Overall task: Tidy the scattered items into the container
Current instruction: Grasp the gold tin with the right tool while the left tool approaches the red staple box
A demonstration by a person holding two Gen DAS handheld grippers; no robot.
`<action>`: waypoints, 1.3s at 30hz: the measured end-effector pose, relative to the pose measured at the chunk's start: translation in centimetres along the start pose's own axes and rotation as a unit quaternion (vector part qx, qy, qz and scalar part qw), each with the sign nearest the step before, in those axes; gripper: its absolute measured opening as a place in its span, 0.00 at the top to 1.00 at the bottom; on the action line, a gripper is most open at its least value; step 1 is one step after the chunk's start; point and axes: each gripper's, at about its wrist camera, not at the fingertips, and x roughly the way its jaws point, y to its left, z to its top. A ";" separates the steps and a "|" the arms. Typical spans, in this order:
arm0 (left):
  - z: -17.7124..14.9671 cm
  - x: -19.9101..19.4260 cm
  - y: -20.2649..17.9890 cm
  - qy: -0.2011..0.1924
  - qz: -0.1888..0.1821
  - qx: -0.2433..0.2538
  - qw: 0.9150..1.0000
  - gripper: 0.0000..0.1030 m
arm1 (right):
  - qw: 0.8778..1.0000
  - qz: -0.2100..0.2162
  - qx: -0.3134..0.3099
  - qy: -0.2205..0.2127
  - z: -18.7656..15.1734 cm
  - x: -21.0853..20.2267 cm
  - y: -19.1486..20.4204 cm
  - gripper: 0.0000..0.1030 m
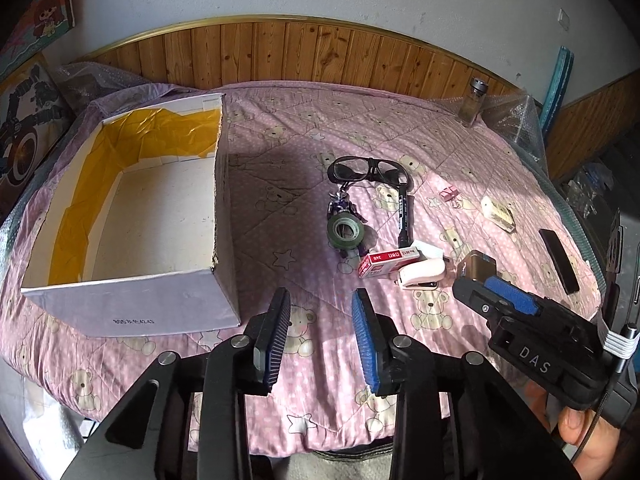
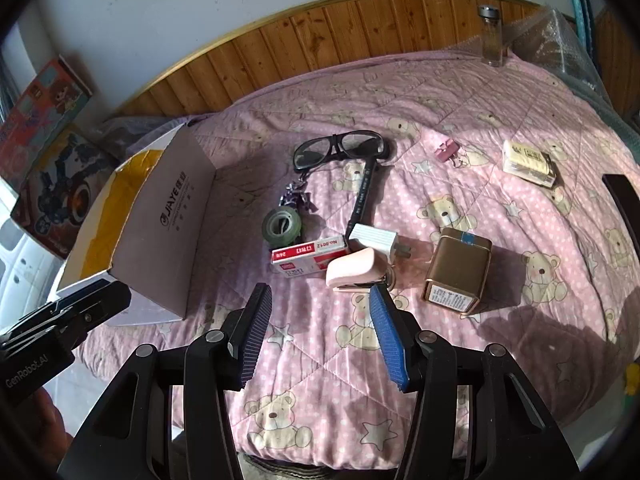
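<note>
An open white box [image 1: 132, 292] lined with yellow paper stands at the left, with nothing in it. On the pink quilt lie glasses [image 2: 340, 148], a green tape roll [image 2: 282, 226], a keychain figure [image 2: 296, 196], a black marker [image 2: 364, 192], a red staple box [image 2: 308, 256], a pink stapler [image 2: 354, 270], a white charger [image 2: 376, 240] and a gold tin [image 2: 458, 270]. My right gripper [image 2: 320, 290] is open just short of the stapler. My left gripper [image 1: 322, 294] is open over bare quilt, beside the box's near right corner.
Farther right lie a pink binder clip [image 2: 446, 150], a tissue packet [image 2: 528, 162] and a flat black object [image 1: 558, 260]. A glass jar [image 2: 492, 36] stands at the back by the wooden headboard [image 1: 320, 52]. Toy boxes [image 2: 44, 148] lean at the left.
</note>
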 end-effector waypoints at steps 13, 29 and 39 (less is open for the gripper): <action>1.2 3.9 0.0 0.030 -0.007 -0.022 0.999 0.45 | 0.999 -0.003 0.042 0.028 0.7 1.6 -3.4 0.46; 1.9 9.6 -1.9 0.071 -0.040 -0.015 0.997 0.43 | 0.997 -0.006 0.057 0.048 1.4 4.6 -5.9 0.48; 3.4 14.4 -3.6 0.082 -0.068 0.013 0.994 0.43 | 0.993 -0.032 0.104 0.040 3.4 1.4 -11.4 0.48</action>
